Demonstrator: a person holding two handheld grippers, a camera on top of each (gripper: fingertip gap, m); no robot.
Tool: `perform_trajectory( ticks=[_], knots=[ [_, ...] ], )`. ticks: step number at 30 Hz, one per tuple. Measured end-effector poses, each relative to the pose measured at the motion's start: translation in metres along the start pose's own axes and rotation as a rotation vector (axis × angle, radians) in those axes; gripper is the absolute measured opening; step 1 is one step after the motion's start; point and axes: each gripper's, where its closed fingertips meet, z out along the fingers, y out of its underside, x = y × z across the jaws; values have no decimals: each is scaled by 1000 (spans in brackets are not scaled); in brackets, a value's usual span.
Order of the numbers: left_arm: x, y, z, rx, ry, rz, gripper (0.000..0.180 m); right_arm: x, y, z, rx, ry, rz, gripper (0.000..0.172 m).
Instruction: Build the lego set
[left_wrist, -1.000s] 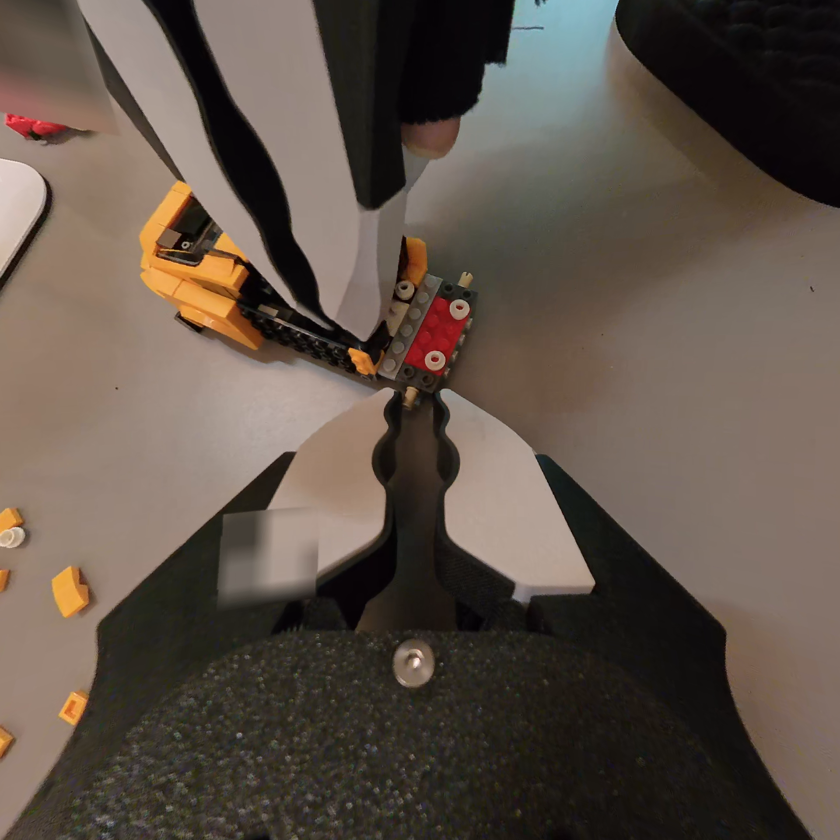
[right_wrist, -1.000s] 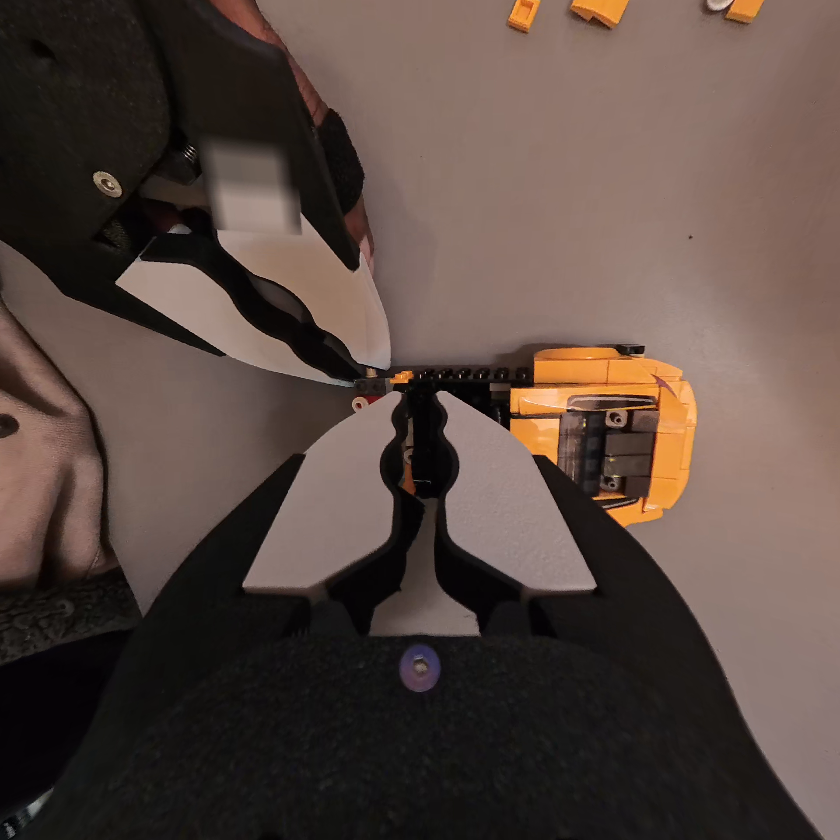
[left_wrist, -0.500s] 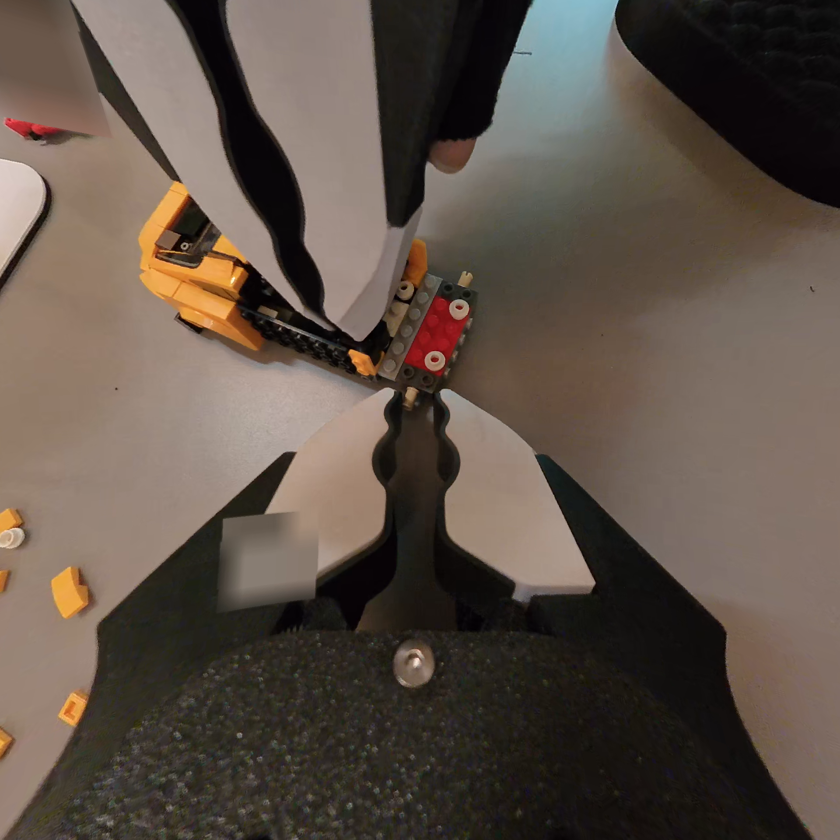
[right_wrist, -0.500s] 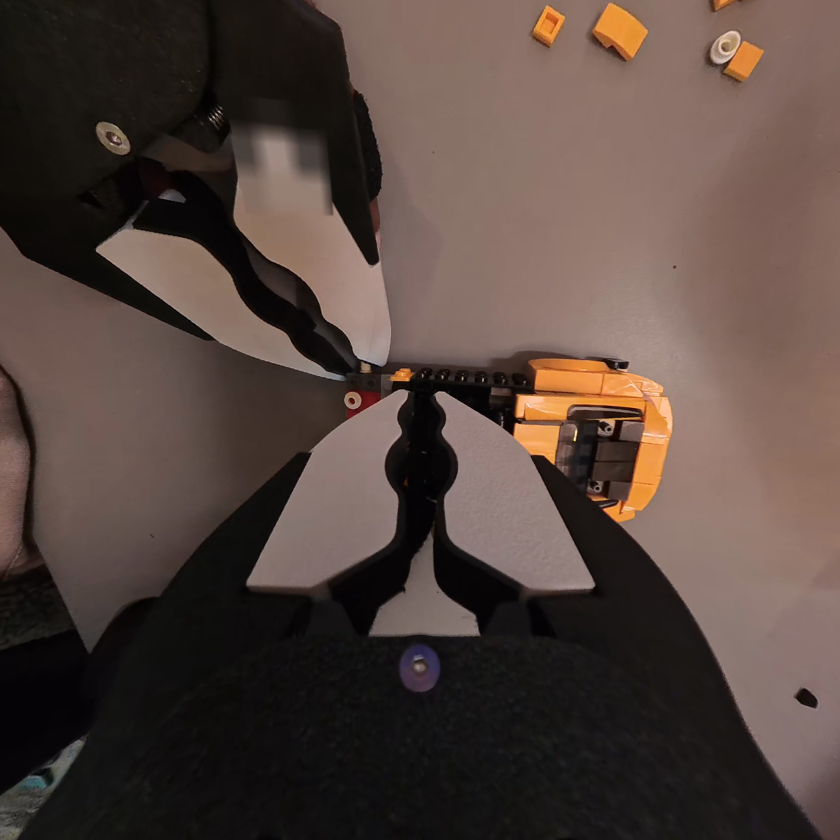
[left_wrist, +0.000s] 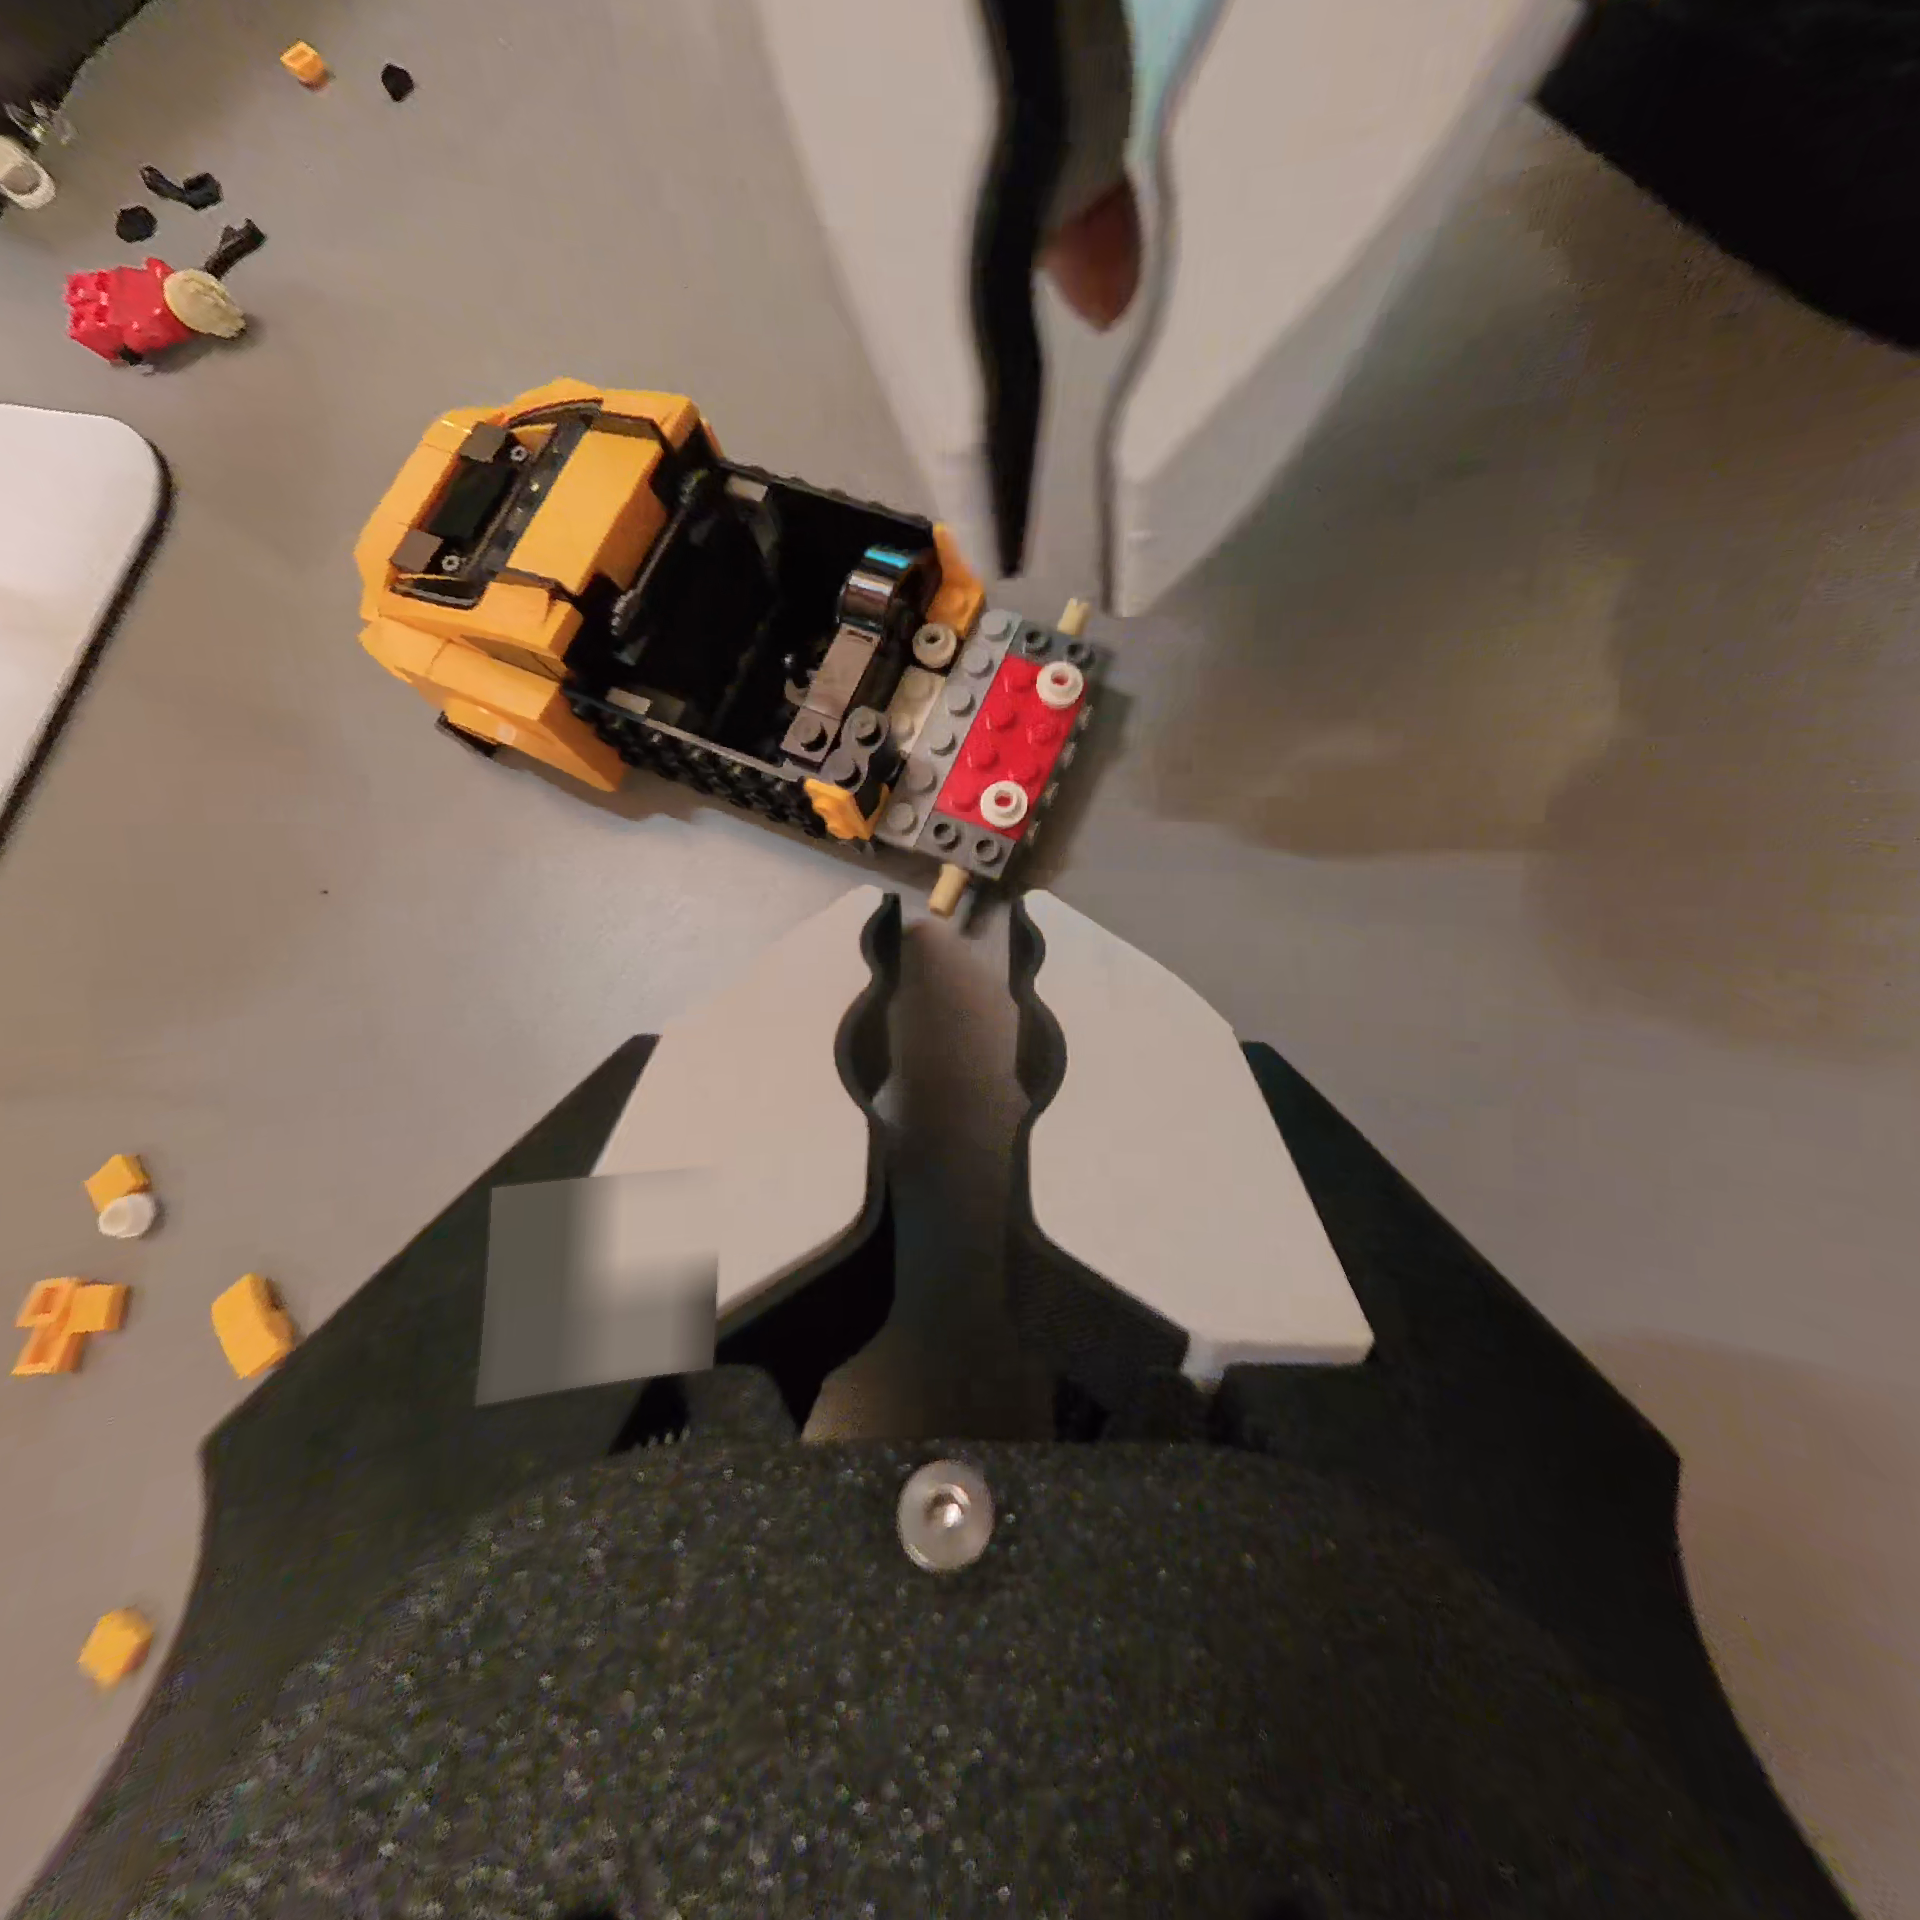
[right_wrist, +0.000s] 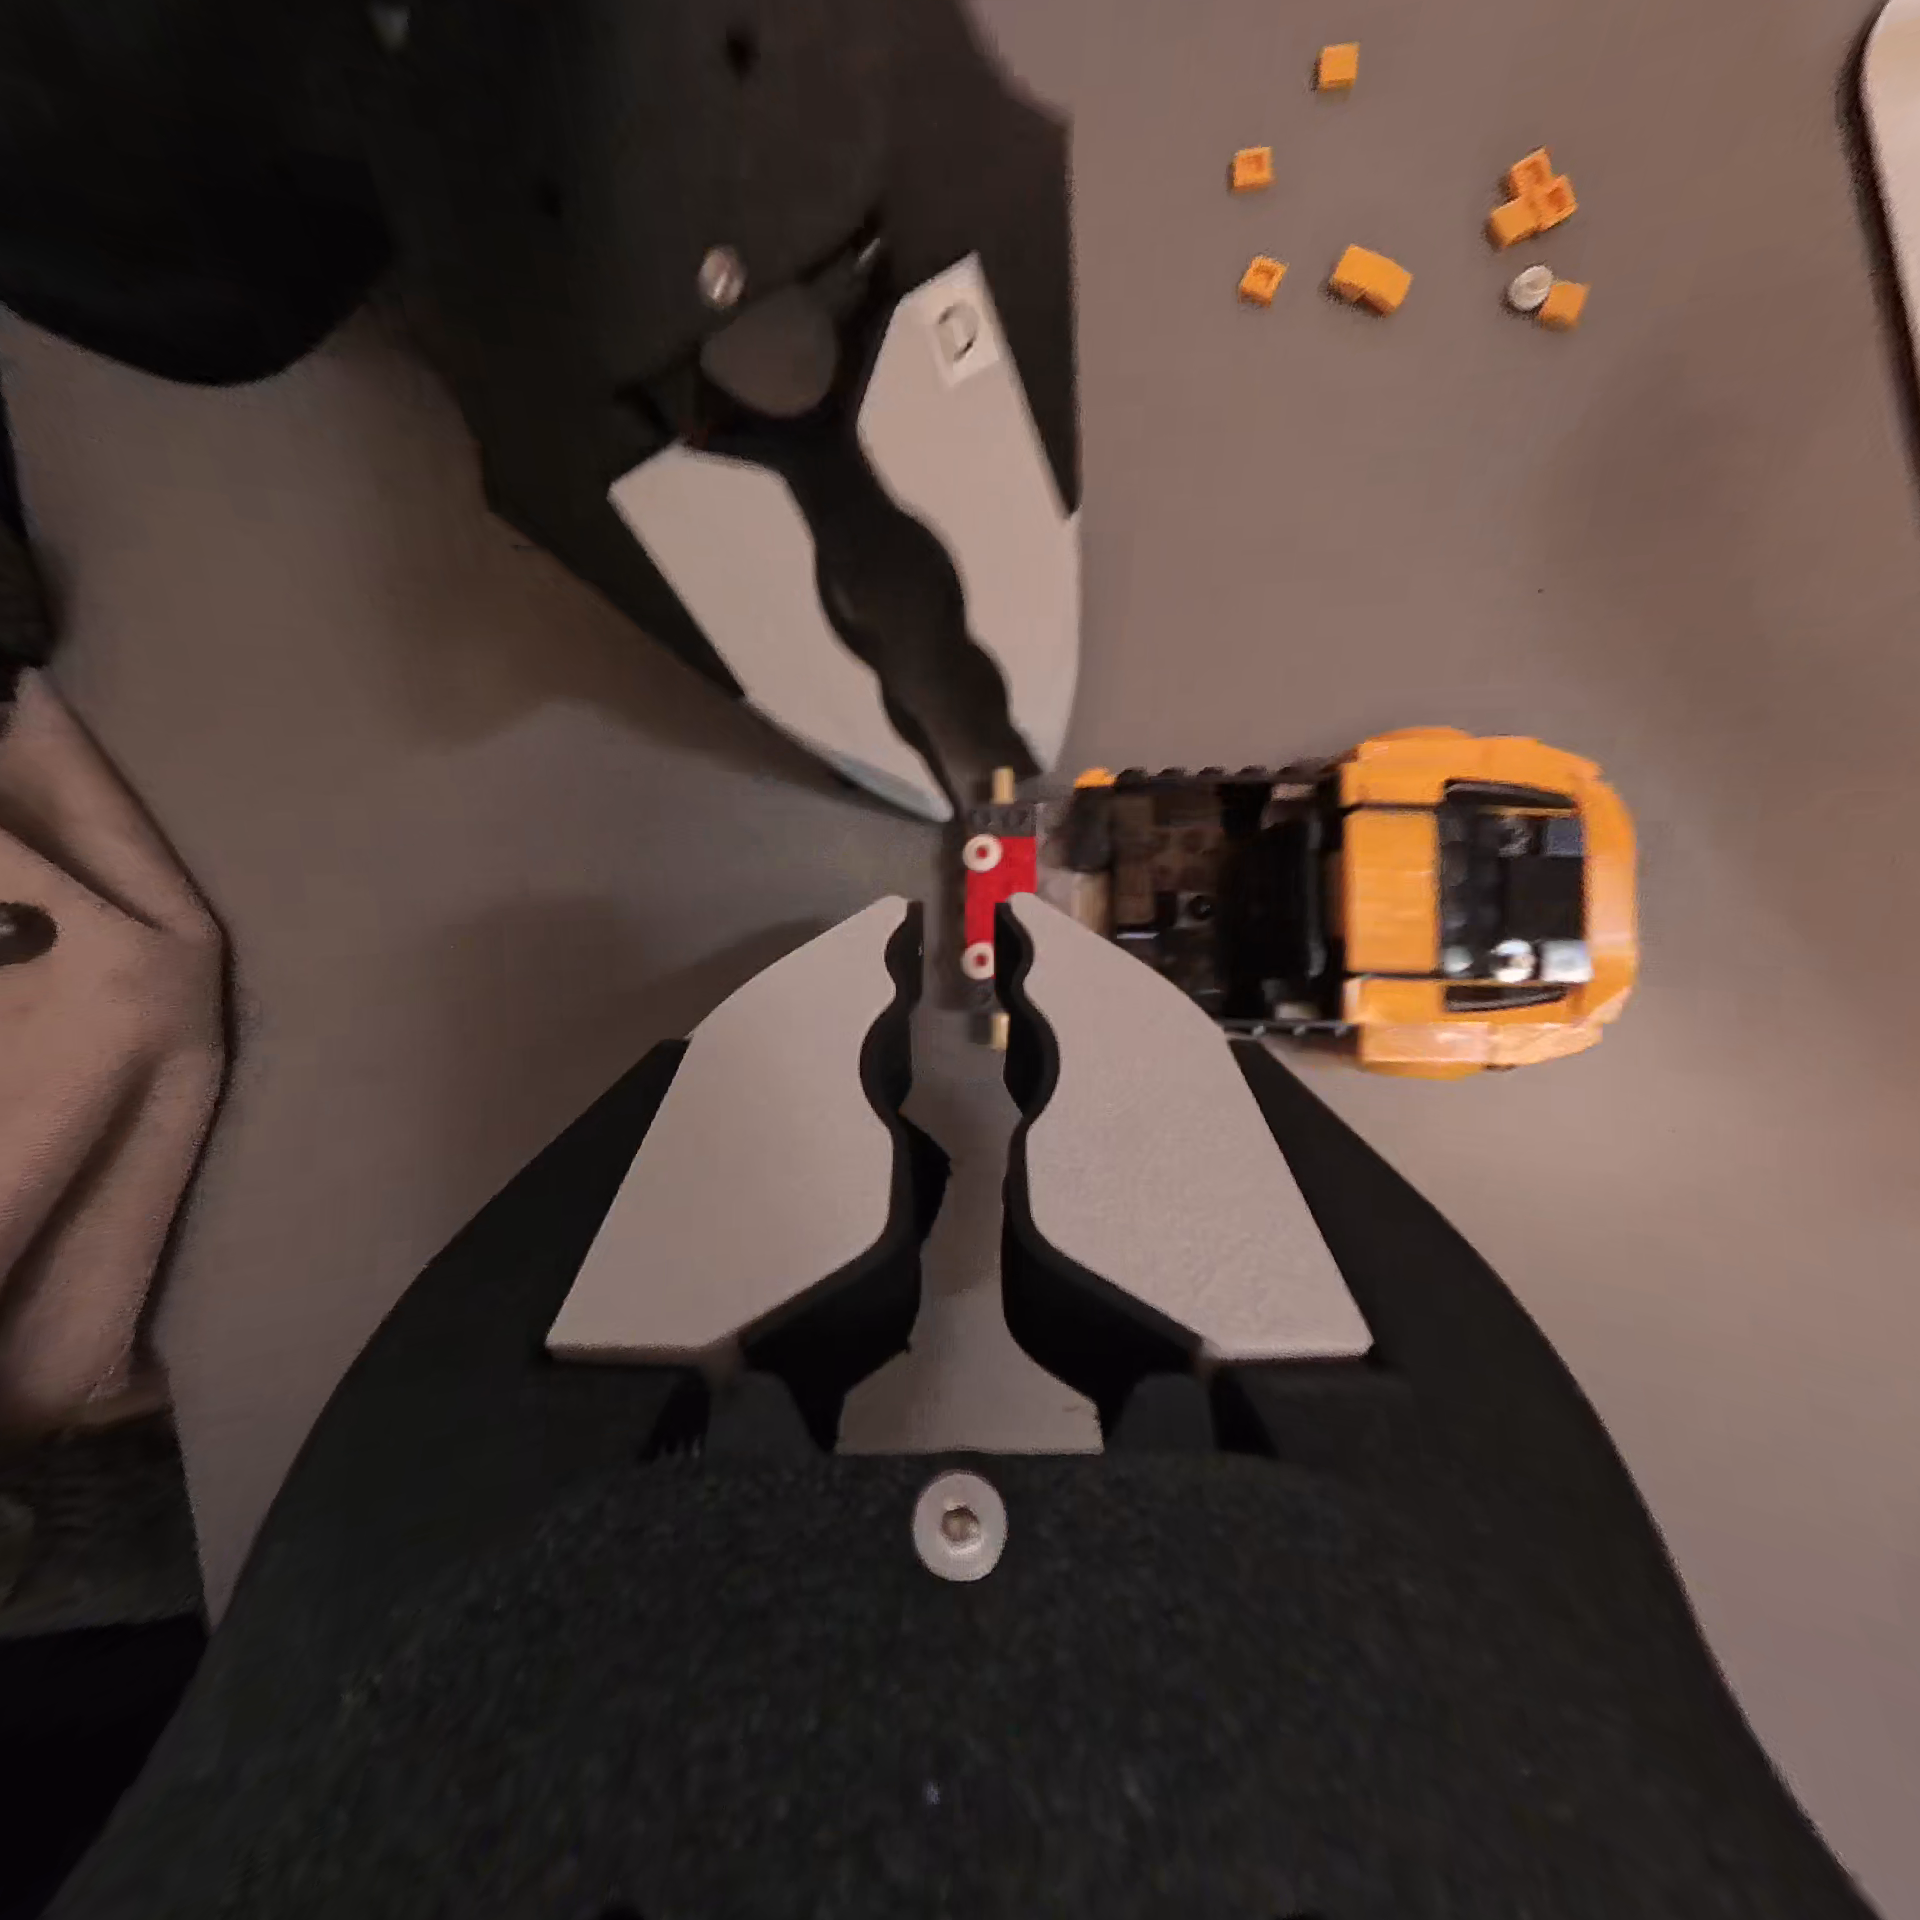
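Left wrist view: my left gripper (left_wrist: 951, 914) is released, jaws apart, a tan axle pin (left_wrist: 948, 891) of the brick car (left_wrist: 665, 623) just ahead of its tips at frame centre.
Right wrist view: my right gripper (right_wrist: 961, 914) is released above the car's red plate (right_wrist: 992, 883), gripping nothing.
Bench (left_wrist: 1455, 935): grey, loose orange bricks (right_wrist: 1371, 275) upper right.

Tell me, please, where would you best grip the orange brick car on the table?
Probably across the orange cab, closing on its two long flanks from above: it looks like the most solid part. The black middle is an open cavity, and the red-topped end is thin plates.
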Motion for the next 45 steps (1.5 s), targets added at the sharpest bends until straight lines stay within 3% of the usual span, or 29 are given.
perform_trajectory(
  ticks=[4, 12, 19, 21, 24, 33, 37, 45],
  knots=[
    [-11, 0, -14, 18, -21, 24, 19, -23, 14, 18, 37, 60, -30, 12],
    [-45, 3, -39, 73, -101, -67, 13, -31, -1, 56, -23, 126, 26, 22],
    [-33, -3, -42, 109, -16, -70, 11, -23, -4, 64, -35, 188, 54, 12],
    [-28, -5, -42, 121, 20, -86, 11, -23, -6, 60, 2, 189, 30, 11],
    [-16, -12, -44, 162, 115, -139, 11, -24, -19, 40, 189, 166, 35, 11],
    [11, -79, -79, 566, 457, -450, 16, -21, -51, -43, 697, 452, -54, 11],
    [19, -92, -84, 634, 463, -443, 14, -23, -58, -57, 751, 585, -114, 11],
    [20, -99, -92, 691, 490, -473, 9, -27, -64, -56, 682, 804, -299, 11]
  ],
)
